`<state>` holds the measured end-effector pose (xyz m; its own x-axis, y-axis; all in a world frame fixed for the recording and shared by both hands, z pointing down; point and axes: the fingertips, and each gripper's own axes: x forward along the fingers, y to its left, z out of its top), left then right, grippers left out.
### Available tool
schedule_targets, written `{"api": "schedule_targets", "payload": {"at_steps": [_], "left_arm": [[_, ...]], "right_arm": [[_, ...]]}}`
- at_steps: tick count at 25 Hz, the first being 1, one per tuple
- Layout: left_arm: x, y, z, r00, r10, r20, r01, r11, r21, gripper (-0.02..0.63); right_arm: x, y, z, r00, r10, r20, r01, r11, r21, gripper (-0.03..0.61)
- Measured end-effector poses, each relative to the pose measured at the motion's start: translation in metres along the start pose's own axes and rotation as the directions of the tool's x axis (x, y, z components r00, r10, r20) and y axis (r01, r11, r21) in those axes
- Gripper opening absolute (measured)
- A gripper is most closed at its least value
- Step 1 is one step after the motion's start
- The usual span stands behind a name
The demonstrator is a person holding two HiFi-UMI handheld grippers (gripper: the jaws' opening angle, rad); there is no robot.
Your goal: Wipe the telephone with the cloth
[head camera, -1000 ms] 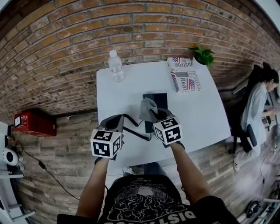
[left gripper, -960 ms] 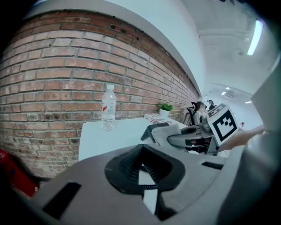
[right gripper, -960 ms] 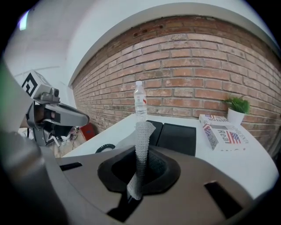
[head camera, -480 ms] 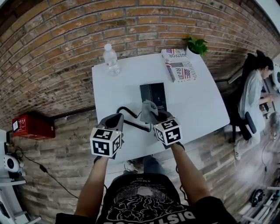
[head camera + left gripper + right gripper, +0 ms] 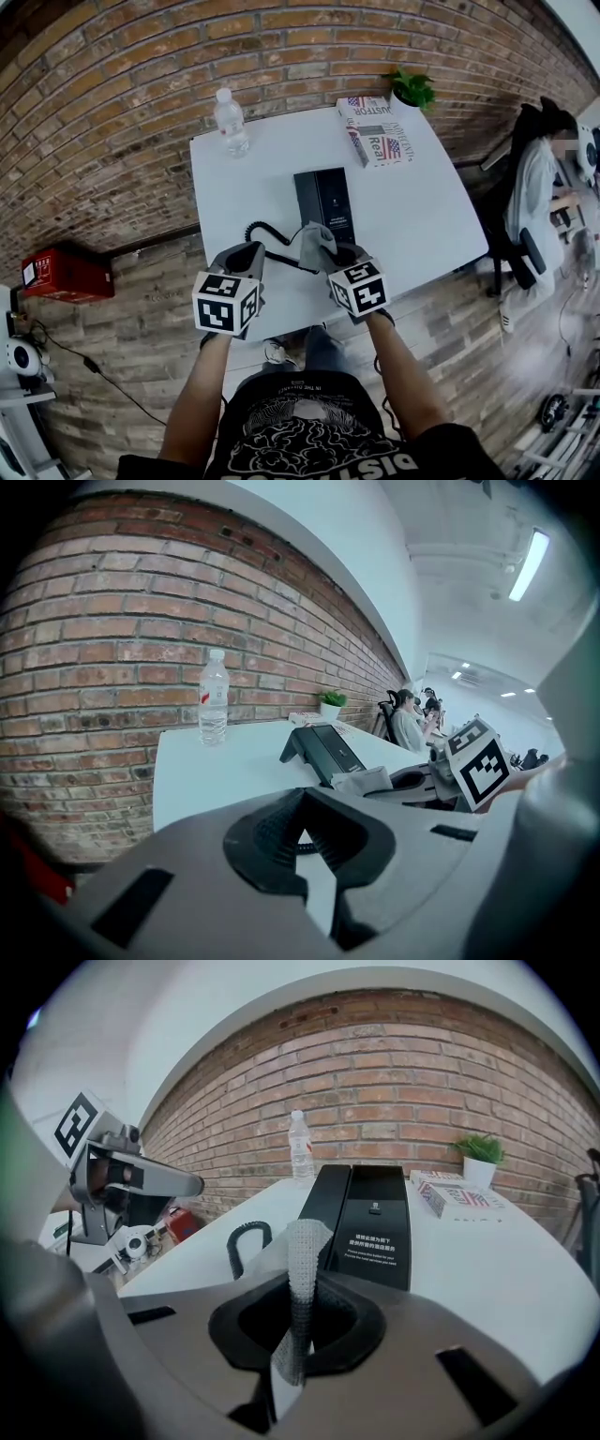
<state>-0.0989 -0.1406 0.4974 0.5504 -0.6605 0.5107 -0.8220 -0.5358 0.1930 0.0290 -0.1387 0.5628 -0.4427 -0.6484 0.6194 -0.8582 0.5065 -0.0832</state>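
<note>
A black telephone (image 5: 324,202) lies on the white table (image 5: 412,216), its coiled cord (image 5: 257,233) curling off the near left corner. My right gripper (image 5: 325,247) is shut on a grey cloth (image 5: 312,238), which stands up from the jaws just short of the telephone's near end. In the right gripper view the cloth (image 5: 301,1288) rises between the jaws in front of the telephone (image 5: 370,1218). To the left, my left gripper (image 5: 250,253) hangs over the table's near edge by the cord, shut with nothing in it. From the left gripper view the telephone (image 5: 323,747) lies ahead.
A water bottle (image 5: 229,122) stands at the table's far left. A printed box (image 5: 375,133) and a small potted plant (image 5: 412,90) are at the far right by the brick wall. A seated person (image 5: 536,192) is beyond the table's right side. A red box (image 5: 62,272) sits on the floor at the left.
Both grippers have drawn back toward the near edge of the table. The cloth, over the telephone's near end a second ago, now sits just short of it.
</note>
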Motion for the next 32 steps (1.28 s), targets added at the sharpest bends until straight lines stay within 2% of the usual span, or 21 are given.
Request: {"api": "schedule_targets", "payload": {"at_steps": [4,7,14,20,26,32], "left_arm": [[0.001,-0.002,0.003,1.000,-0.004,0.006,0.004,1.000,-0.002,0.005],[0.001,-0.001,0.005,1.000,-0.006,0.012,0.006,1.000,-0.003,0.006],[0.005,0.003,0.015,0.999,-0.002,0.032,0.003,1.000,-0.019,0.005],[0.011,0.012,0.028,0.999,0.015,0.050,-0.014,0.999,-0.033,0.006],[0.017,0.024,0.038,0.997,0.051,0.056,-0.048,0.997,-0.055,0.006],[0.020,0.039,0.044,0.993,0.097,0.065,-0.091,0.992,-0.085,0.006]], "right_arm": [[-0.004,0.002,0.000,1.000,0.005,0.003,-0.005,1.000,-0.003,0.011],[-0.009,0.005,0.014,0.999,0.010,0.036,-0.010,1.000,-0.008,0.011],[-0.010,0.005,0.080,0.989,0.037,0.144,-0.026,0.997,-0.075,0.011],[0.009,0.005,0.129,0.982,0.067,0.175,-0.041,0.988,-0.146,0.011],[0.042,0.000,0.159,0.985,0.083,0.150,-0.053,0.979,-0.197,0.011],[0.069,-0.009,0.165,0.995,0.051,0.086,-0.019,0.941,-0.337,0.011]]}}
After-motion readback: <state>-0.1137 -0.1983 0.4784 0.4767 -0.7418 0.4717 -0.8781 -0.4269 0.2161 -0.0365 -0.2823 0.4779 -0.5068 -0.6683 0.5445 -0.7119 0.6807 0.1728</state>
